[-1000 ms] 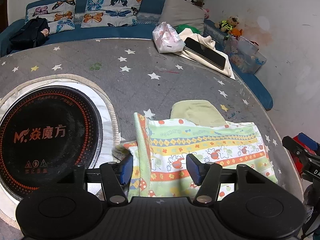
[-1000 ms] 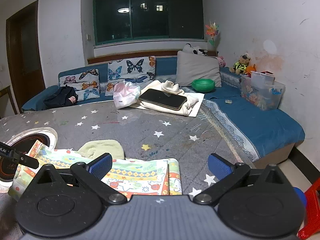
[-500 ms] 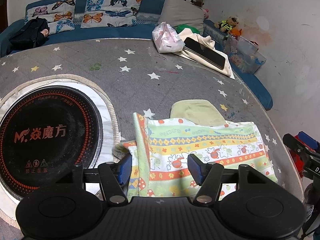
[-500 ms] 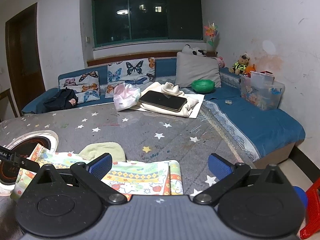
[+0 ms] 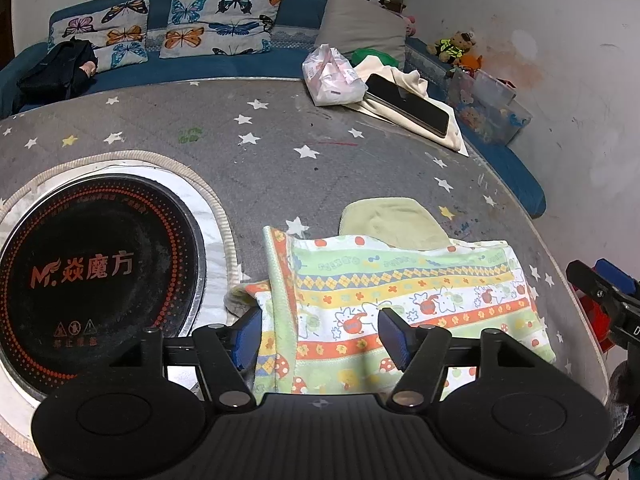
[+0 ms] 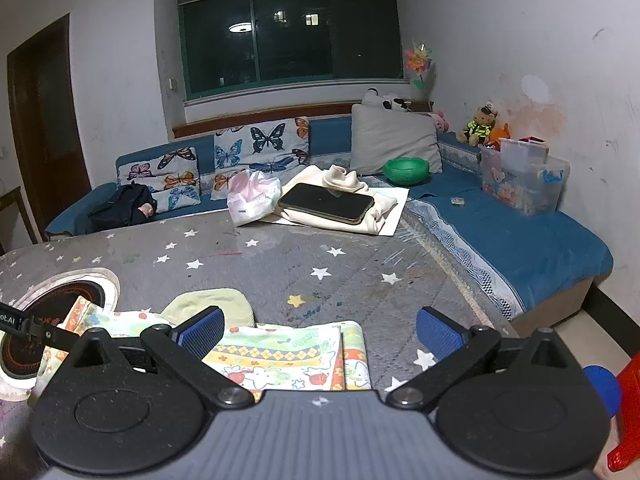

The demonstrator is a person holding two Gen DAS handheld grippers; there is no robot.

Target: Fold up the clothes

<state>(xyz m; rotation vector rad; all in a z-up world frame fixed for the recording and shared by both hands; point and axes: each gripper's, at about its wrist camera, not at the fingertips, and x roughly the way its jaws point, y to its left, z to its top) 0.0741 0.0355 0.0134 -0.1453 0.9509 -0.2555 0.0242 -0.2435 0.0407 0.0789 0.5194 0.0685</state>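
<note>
The patterned garment (image 5: 400, 300) lies flat on the grey star-print tabletop (image 5: 280, 152), in the lower centre of the left wrist view, already doubled over with its long folded edge at the left. A pale green cloth (image 5: 392, 220) shows from under its far edge. The induction hob (image 5: 96, 268) sits at the left of that frame, just beside the garment's corner.

The left gripper (image 5: 320, 336) hovers over the near edge, jaws opening; fabric lies below the gap, but the pads do not press on it. The right gripper (image 6: 320, 332) stands at the garment's other end, jaws spread wide, holding nothing.

Judgement: a fold has just been laid down and released. The next move calls for fresh grips on one short end, carrying it across to halve the garment again.
</note>
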